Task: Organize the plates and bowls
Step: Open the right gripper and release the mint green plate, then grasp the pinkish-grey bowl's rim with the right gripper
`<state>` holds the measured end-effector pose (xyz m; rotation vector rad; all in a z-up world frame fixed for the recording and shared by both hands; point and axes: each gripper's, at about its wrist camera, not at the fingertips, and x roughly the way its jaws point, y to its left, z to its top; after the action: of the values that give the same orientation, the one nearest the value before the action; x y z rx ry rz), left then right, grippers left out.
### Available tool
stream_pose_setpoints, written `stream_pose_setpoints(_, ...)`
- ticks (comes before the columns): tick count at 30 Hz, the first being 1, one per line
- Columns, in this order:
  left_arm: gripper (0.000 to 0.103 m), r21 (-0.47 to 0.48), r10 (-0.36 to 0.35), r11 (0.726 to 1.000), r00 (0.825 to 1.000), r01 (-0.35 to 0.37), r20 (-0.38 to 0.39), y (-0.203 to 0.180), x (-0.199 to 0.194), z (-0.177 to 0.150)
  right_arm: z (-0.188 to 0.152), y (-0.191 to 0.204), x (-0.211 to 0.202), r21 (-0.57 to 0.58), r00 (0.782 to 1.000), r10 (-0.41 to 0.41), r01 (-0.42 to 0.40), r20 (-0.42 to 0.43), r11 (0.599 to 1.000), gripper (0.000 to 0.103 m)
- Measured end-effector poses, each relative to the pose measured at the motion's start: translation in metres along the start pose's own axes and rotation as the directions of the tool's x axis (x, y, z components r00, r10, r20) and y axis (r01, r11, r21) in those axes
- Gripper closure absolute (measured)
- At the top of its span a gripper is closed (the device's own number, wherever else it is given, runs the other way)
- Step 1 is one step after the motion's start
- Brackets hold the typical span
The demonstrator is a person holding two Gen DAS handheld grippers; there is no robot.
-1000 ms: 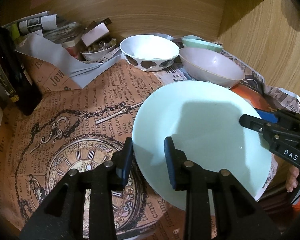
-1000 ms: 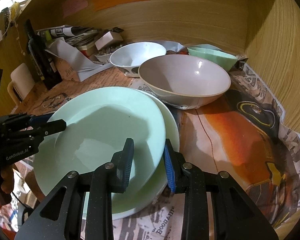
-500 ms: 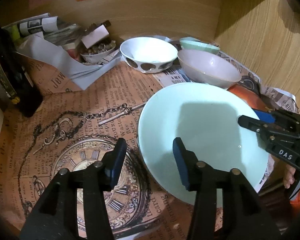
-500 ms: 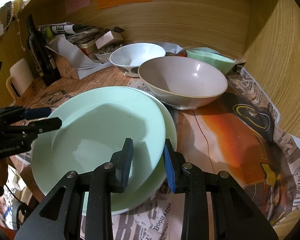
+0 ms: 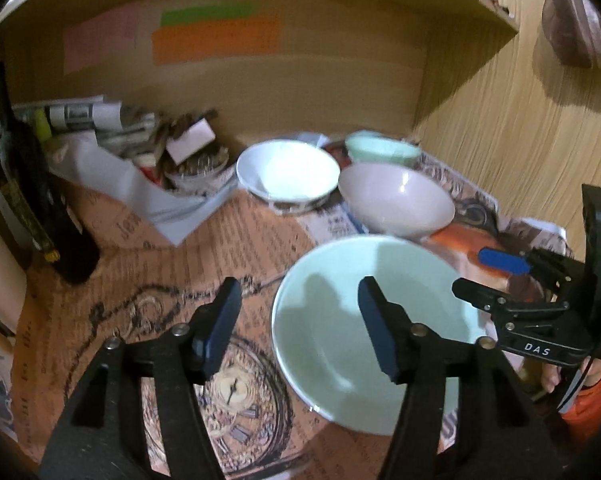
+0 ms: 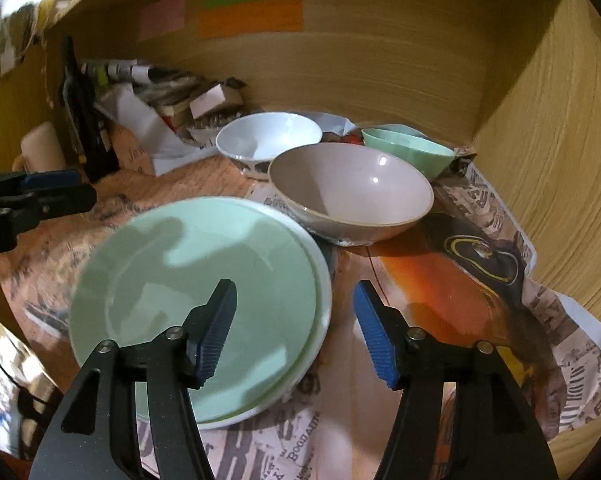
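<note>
In the left wrist view, your left gripper (image 5: 296,328) stood wide and empty above the table (image 5: 148,240), its right finger over the near rim of the mint-green plate (image 5: 380,344), which lay flat in the front right part of the paper-covered surface. That plate looked set down, so the plate part seemed largely done; the bowls were not yet gathered, since the white bowl (image 5: 287,176), the pale pink bowl (image 5: 396,200) and the small green bowl (image 5: 382,150) sat side by side behind it. A dark bottle (image 5: 40,208) and a heap of papers (image 5: 112,132) crowded the back left. In the right wrist view, your right gripper (image 6: 294,330) was likewise spread wide, holding nothing, straddling the right edge of the green plate, which rested on a second, whiter plate (image 6: 320,292). The pink bowl stood just behind the stack, nearly touching it, so you had little room there for lifting or nesting.
</note>
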<state>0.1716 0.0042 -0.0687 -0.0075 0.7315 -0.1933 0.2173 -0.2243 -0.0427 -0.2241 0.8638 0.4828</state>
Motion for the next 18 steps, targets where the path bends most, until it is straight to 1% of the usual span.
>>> stream_pose_setpoints(3,0.036,-0.003,0.005,1.000,1.000,-0.005,0.015,-0.001,0.004,0.011,0.007,-0.013,-0.003,0.057,0.999,0.024,-0.025,0.026,0.998,0.046)
stream_pose_setpoints(7,0.035,-0.021,-0.007,1.000,1.000,0.007,-0.001,0.000,0.019,0.028,0.019,-0.025,-0.005,0.094,0.998,0.016,-0.022,0.068,0.995,0.046)
stream_pose_setpoints(13,0.035,-0.036,-0.025,0.999,0.998,0.023,-0.061,-0.001,0.057,0.050,0.040,-0.052,0.004,0.163,0.993,0.000,-0.019,0.118,0.986,0.046)
stream_pose_setpoints(18,0.035,-0.069,-0.082,0.995,0.989,0.074,-0.119,-0.001,0.092,0.064,0.050,-0.076,0.023,0.232,0.993,0.007,-0.034,0.115,0.972,0.046)
